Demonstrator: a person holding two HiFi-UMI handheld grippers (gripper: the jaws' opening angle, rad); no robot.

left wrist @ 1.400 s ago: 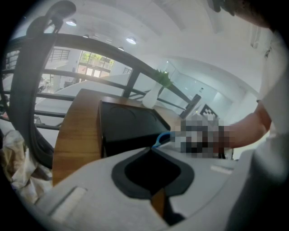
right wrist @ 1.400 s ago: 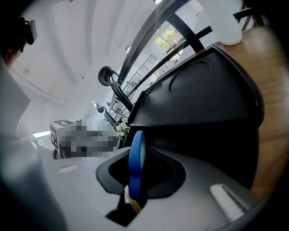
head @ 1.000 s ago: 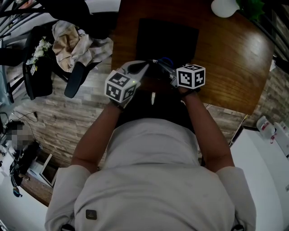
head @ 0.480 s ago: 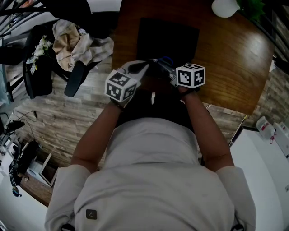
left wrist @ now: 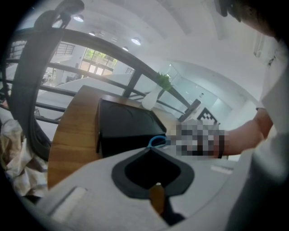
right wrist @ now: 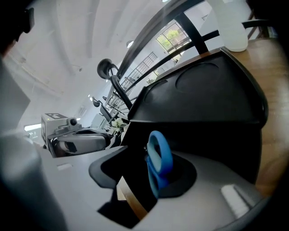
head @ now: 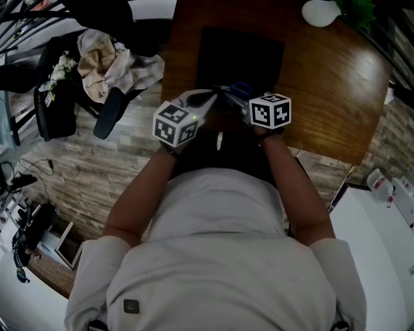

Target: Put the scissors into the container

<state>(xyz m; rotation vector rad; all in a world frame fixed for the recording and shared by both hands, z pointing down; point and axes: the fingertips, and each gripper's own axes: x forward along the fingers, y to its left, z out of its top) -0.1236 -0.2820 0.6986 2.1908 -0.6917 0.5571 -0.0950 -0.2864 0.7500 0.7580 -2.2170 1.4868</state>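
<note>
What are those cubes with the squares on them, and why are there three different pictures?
No robot here: a person holds two pinching tools, called grippers. The patterned cubes are part of them. One camera sits on the person's head, looking down; the other two ride on the grippers. On the wooden table stand a black container and a white vase. The left gripper is shut and looks empty. The right gripper's jaws have just been opening, with the blue scissors between them.

Right gripper (right wrist: 149, 151) jaws newly apart, scissors (right wrist: 159, 158) between
</note>
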